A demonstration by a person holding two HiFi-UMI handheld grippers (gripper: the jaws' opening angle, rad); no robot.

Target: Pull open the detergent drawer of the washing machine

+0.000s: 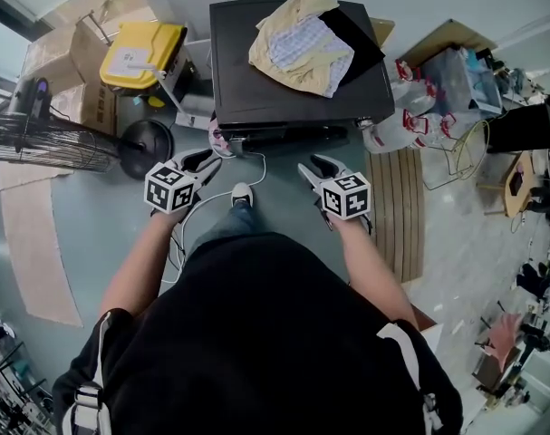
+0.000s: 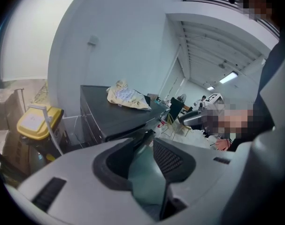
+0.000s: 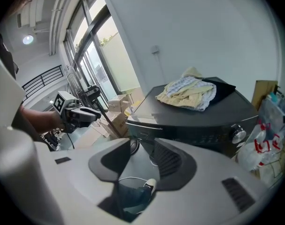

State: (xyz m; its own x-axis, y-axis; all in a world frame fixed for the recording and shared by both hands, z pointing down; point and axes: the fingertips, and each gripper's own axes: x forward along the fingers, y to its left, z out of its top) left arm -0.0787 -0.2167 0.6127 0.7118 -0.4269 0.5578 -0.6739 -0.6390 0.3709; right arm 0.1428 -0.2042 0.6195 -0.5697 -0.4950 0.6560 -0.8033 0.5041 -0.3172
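Observation:
The dark washing machine (image 1: 293, 80) stands ahead of me with a heap of pale clothes (image 1: 300, 39) on its lid. In the right gripper view its detergent drawer (image 3: 143, 127) sits flush at the left end of the front panel, and a dial (image 3: 237, 134) is at the right end. My left gripper (image 1: 198, 162) hangs in the air in front of the machine's left corner, jaws open and empty. My right gripper (image 1: 316, 168) hangs level with it before the right half, also open and empty. Neither touches the machine. The left gripper (image 3: 81, 114) shows in the right gripper view.
A yellow bin (image 1: 140, 54) and cardboard boxes stand left of the machine, with a floor fan (image 1: 48, 141) nearer. Plastic bags (image 1: 406, 120) and a slatted wooden board (image 1: 397, 207) lie to the right. A white cable (image 1: 250, 175) runs on the floor by my shoe (image 1: 242, 195).

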